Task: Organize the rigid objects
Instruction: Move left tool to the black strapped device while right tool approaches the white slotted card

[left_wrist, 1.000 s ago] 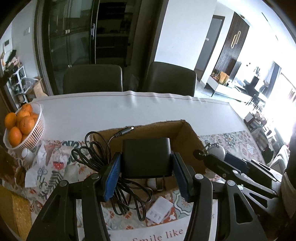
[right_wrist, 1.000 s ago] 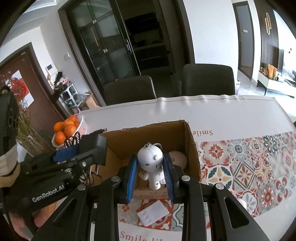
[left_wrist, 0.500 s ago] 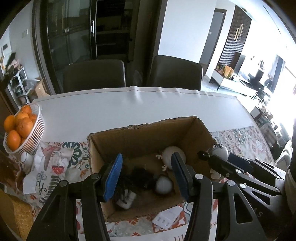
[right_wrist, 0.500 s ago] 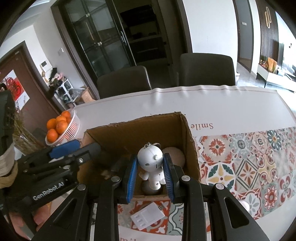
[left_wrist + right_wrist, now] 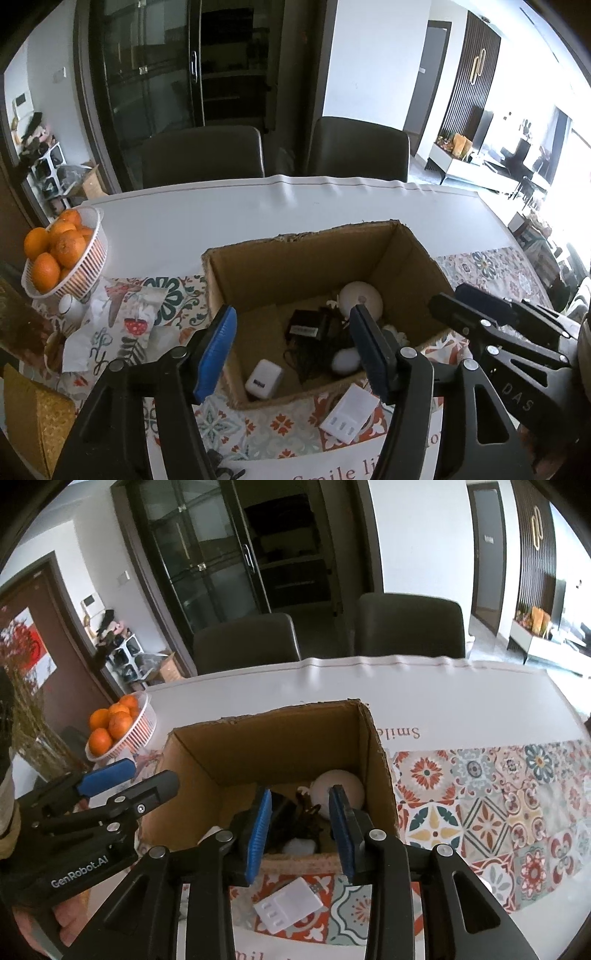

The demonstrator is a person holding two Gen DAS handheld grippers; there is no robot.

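Cardboard box (image 5: 295,258) stood open on the patterned tablecloth (image 5: 480,805), directly ahead of and below both grippers. Inside lay a black adapter (image 5: 308,325) with tangled cord, a white charger plug (image 5: 263,378) near the front wall, a round white object (image 5: 360,295) toward the back right, and another small white piece (image 5: 345,360). A white flat plastic part (image 5: 288,904) lay on the cloth just outside the box's near wall.

Left gripper (image 5: 291,354) was poised over the box's near half, jaws wide apart, nothing between the blue pads. Right gripper (image 5: 300,827) was likewise over the near edge, jaws parted and empty. Basket of oranges (image 5: 64,254) stood off to the left.
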